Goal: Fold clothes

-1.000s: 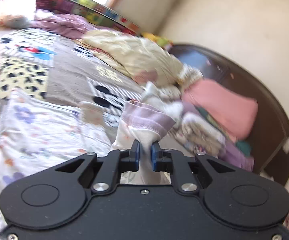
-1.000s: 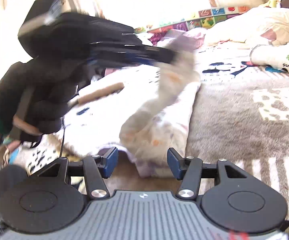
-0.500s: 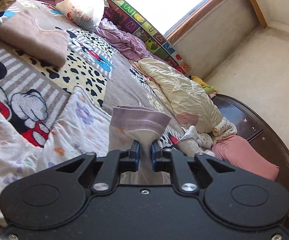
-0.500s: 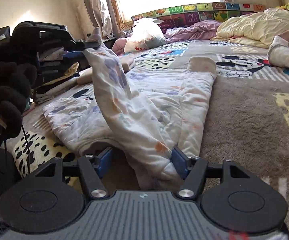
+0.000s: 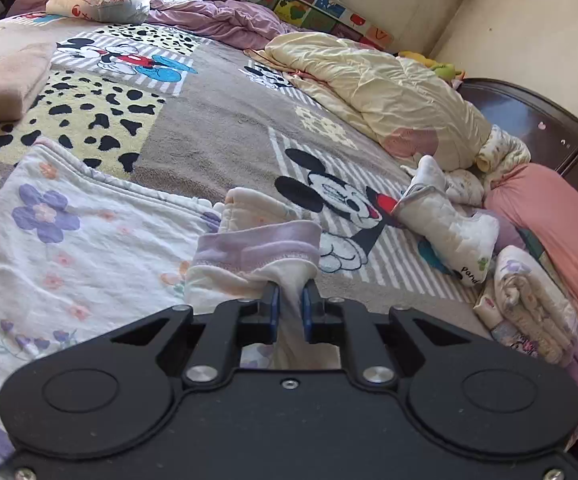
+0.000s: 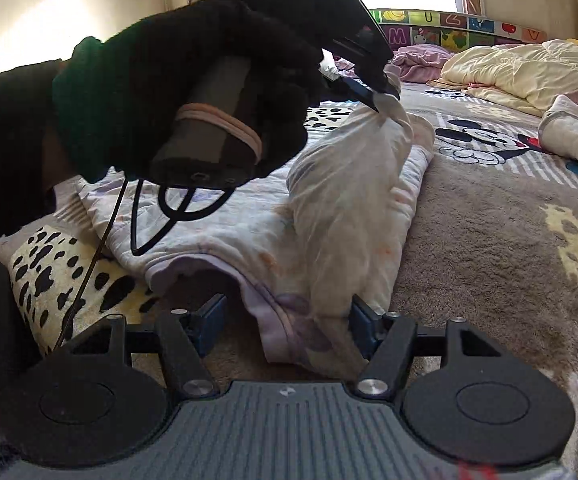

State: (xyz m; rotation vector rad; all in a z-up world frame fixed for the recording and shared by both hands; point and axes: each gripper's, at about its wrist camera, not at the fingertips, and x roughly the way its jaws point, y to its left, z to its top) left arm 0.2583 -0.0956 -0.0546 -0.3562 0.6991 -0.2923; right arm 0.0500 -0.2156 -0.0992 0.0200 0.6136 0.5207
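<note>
A white floral garment with purple flowers lies spread on the bed. My left gripper is shut on one of its sleeves, just below the lilac cuff, and holds it over the garment. In the right wrist view the left gripper, held by a black-gloved hand, lifts the sleeve above the garment. My right gripper is open, low at the garment's lilac-edged hem, which lies between its fingers.
The bed has a grey Mickey Mouse blanket. A cream quilt, a small white garment, folded clothes and a pink pillow lie to the right by the dark headboard. A folded beige item lies at the left.
My left gripper has swung the held sleeve across and lowered it over the garment's body. My right gripper stayed open at the hem.
</note>
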